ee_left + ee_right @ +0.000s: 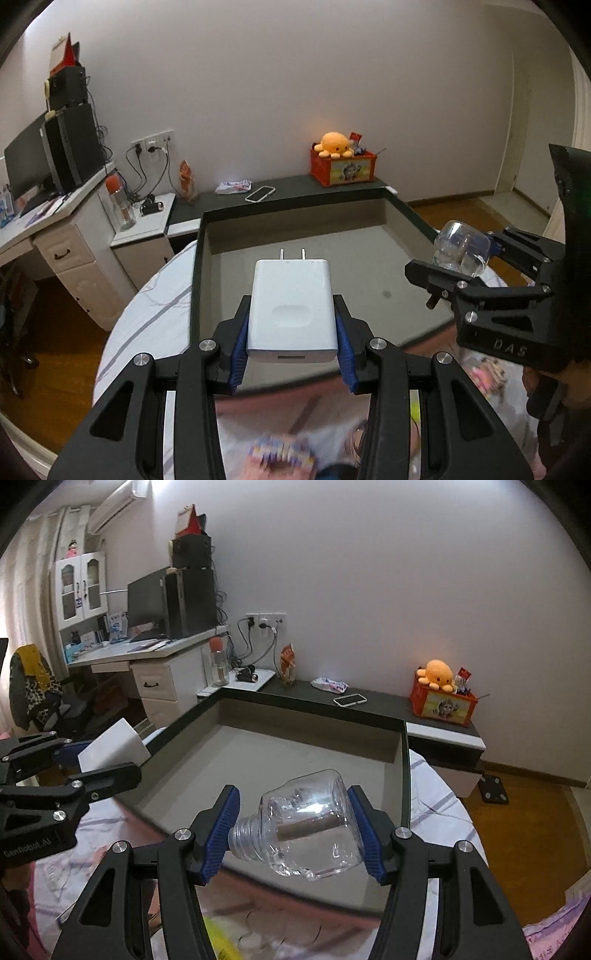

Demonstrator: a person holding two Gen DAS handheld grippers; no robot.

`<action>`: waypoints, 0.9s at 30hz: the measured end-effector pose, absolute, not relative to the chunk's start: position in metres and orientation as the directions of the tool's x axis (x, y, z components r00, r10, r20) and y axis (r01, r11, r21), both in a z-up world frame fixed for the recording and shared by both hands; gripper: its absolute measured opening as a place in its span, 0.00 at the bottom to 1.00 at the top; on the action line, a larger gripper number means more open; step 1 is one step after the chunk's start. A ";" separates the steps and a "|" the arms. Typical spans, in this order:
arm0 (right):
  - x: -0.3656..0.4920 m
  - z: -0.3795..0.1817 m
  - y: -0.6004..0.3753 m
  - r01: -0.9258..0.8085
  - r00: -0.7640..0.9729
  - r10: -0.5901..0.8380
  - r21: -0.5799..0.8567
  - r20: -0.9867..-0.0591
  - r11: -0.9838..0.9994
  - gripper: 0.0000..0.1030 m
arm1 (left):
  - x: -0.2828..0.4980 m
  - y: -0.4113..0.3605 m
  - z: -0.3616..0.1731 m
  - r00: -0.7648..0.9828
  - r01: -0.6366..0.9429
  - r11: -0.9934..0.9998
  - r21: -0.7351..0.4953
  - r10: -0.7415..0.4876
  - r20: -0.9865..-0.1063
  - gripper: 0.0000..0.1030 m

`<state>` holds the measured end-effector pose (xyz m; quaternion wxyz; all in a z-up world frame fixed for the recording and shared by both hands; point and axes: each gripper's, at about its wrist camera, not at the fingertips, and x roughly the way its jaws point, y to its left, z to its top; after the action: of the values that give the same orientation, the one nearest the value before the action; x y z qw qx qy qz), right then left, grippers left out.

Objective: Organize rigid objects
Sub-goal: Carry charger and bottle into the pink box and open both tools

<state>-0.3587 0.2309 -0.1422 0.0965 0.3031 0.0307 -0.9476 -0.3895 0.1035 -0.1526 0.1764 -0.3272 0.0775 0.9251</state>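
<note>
My left gripper [292, 325] is shut on a white wall charger [293, 308], its two prongs pointing away, held above the near edge of a large grey tray [295, 236]. It also shows in the right wrist view [114, 751]. My right gripper [293, 827] is shut on a clear plastic bottle [308, 827], uncapped, lying sideways with its neck to the left and a brown stick inside. In the left wrist view the bottle [461, 249] hangs over the tray's right rim.
The tray [280, 753] has dark raised rims and rests on a bed with a striped white sheet [155, 306]. A dark ledge behind carries a phone [260, 193], a wrapper and an orange box with an octopus plush [334, 144]. A white desk [70, 236] stands left.
</note>
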 end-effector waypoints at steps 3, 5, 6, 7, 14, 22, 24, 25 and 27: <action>-0.374 -0.153 0.234 0.192 -0.783 -0.154 0.003 -0.603 -0.981 0.59 | -0.404 0.111 -0.164 -0.705 -0.378 -0.925 0.028 0.268 -0.657 0.39; -0.382 -0.160 0.234 0.190 -0.769 -0.149 0.000 -0.622 -0.982 0.59 | -0.414 0.116 -0.173 -0.691 -0.378 -0.925 0.031 0.260 -0.675 0.39; -0.386 -0.163 0.234 0.190 -0.764 -0.146 -0.003 -0.629 -0.982 0.59 | -0.417 0.116 -0.177 -0.684 -0.379 -0.925 0.025 0.261 -0.681 0.39; -0.393 -0.170 0.234 0.190 -0.753 -0.143 -0.003 -0.642 -0.982 0.59 | -0.420 0.118 -0.181 -0.678 -0.378 -0.925 0.024 0.259 -0.688 0.39; -0.403 -0.183 0.240 0.190 -0.731 -0.160 0.027 -0.663 -0.981 0.60 | -0.426 0.121 -0.200 -0.668 -0.359 -0.932 0.046 0.222 -0.711 0.40; -0.391 -0.167 0.237 0.183 -0.769 -0.148 0.009 -0.621 -0.983 0.77 | -0.407 0.105 -0.179 -0.728 -0.304 -0.950 0.069 0.185 -0.660 0.77; -0.386 -0.160 0.239 0.169 -0.782 -0.144 0.016 -0.606 -0.986 0.78 | -0.394 0.099 -0.168 -0.748 -0.284 -0.957 0.058 0.184 -0.638 0.84; -0.382 -0.155 0.239 0.158 -0.789 -0.136 0.016 -0.600 -0.987 0.78 | -0.388 0.096 -0.162 -0.756 -0.282 -0.958 0.055 0.187 -0.627 0.85; -0.373 -0.148 0.239 0.147 -0.799 -0.130 0.019 -0.587 -0.989 0.78 | -0.371 0.088 -0.149 -0.789 -0.260 -0.964 0.060 0.176 -0.588 0.90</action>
<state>-0.3735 0.2390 -0.1480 0.0731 0.3082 0.0137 -0.9484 -0.3714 0.0882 -0.1489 0.1158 -0.3033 0.0692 0.9433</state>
